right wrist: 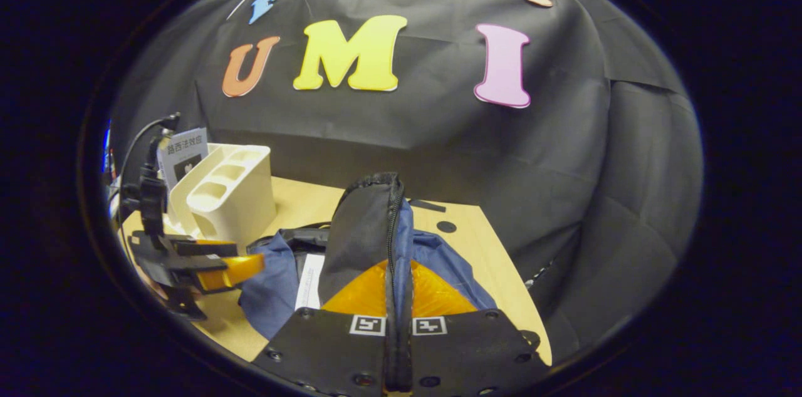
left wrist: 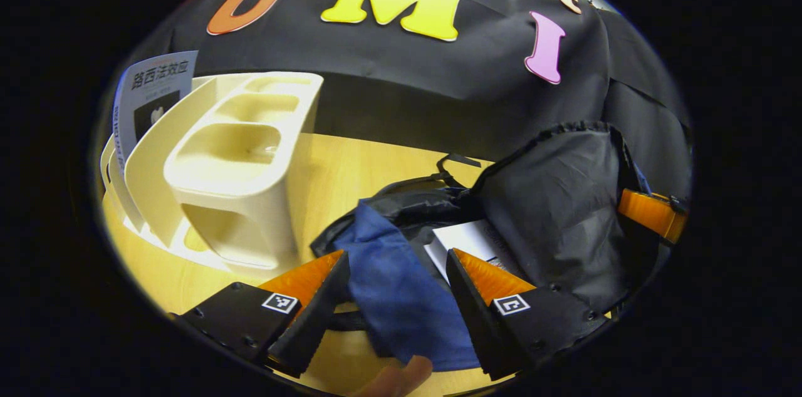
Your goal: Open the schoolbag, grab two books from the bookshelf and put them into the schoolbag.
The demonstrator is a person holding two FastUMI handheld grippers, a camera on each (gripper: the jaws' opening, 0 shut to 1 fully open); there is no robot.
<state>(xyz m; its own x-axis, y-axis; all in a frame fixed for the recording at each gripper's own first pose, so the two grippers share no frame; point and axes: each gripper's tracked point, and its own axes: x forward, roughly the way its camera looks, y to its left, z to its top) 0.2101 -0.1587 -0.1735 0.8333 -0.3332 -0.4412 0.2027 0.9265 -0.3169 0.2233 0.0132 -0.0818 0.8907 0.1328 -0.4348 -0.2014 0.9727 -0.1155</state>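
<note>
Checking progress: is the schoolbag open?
Open: the right gripper holds the schoolbag flap up, a book lying inside.

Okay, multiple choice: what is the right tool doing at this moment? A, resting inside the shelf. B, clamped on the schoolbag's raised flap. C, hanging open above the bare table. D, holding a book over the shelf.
B: in the right gripper view the right tool has both fingers closed on the zippered edge of the schoolbag's raised flap, holding it up while the left tool stands open at the bag's mouth.
</note>
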